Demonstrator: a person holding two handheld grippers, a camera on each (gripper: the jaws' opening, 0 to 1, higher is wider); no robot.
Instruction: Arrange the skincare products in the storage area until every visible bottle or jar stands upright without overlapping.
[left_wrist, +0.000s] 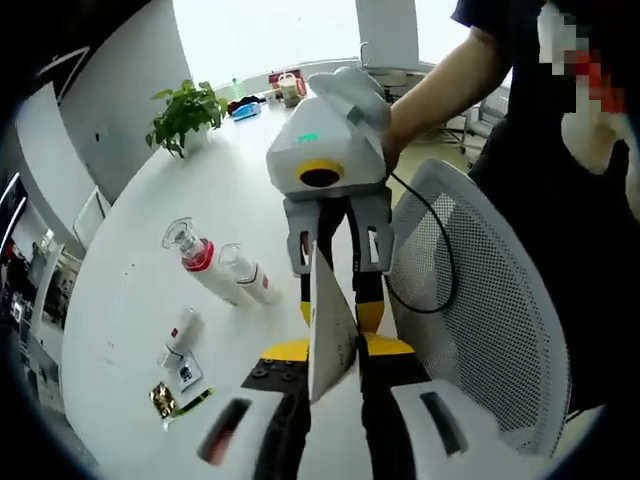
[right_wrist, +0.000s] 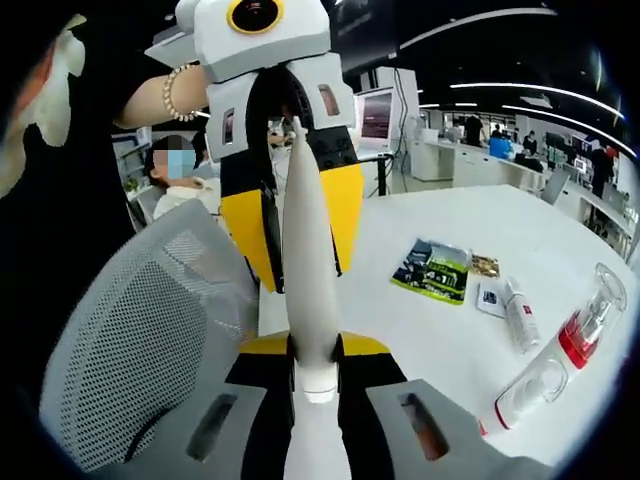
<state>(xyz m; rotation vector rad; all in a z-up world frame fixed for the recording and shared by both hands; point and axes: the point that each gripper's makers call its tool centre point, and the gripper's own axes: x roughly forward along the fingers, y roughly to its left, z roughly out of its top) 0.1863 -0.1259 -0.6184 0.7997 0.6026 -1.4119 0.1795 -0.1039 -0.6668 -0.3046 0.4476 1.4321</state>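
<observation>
Between both tongs: white tube (right_wrist: 308, 270) gripped by left tongs (left_wrist: 335, 385) and right tongs (right_wrist: 318, 385) (tube ends hidden).

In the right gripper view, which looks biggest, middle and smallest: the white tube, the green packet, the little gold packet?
1. White tube, though it sits closest to the camera.
2. Green packet.
3. Gold packet, farther away.

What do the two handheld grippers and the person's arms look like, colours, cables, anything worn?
The right gripper has a white housing with a green light, grey jaws and yellow trim, plus a black cable trailing off. The left gripper is white above black-and-yellow jaws. The person wears a dark short-sleeved top and a beaded bracelet.
</observation>
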